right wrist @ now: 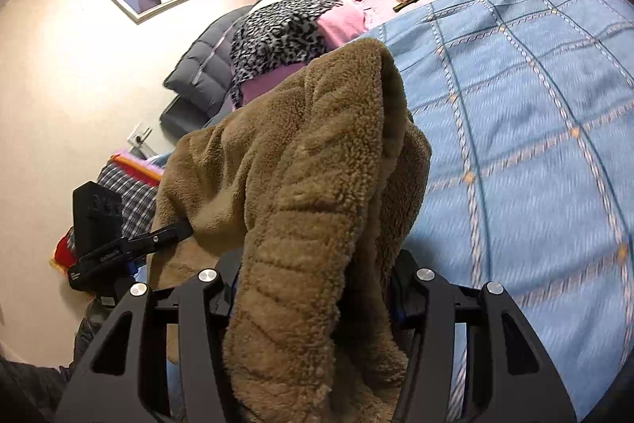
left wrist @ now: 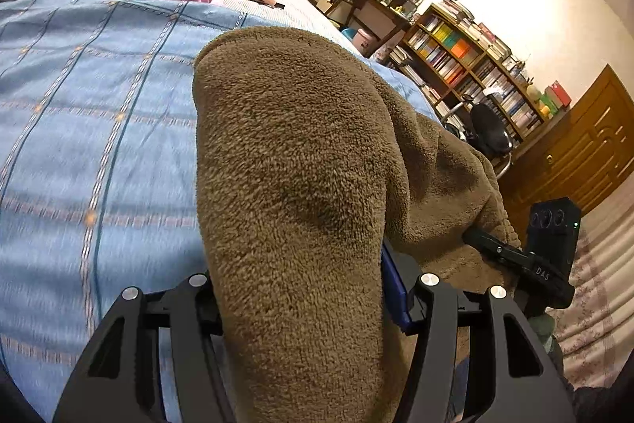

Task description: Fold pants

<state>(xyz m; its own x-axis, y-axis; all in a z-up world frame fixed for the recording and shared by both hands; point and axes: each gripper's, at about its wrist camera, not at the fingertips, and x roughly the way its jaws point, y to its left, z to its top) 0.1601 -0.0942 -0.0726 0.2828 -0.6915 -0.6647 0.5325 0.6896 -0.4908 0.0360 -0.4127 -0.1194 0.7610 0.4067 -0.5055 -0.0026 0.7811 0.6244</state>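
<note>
Fingers of the left gripper (left wrist: 301, 308) pinch the brown fleece pants (left wrist: 293, 161), which fill the centre of the left wrist view and drape forward over the blue bedspread (left wrist: 99, 106), probably lifted for a fold. Right wrist view: the right gripper (right wrist: 313, 300) likewise clamps the pants (right wrist: 309, 165), bunched between its fingers at lower centre; bedspread (right wrist: 515, 125) at right.

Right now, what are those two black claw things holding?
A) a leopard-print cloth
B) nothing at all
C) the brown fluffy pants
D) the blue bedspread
C: the left gripper and the right gripper each have the brown fleece pants bunched between their fingers, lifted over the blue bedspread.
</note>
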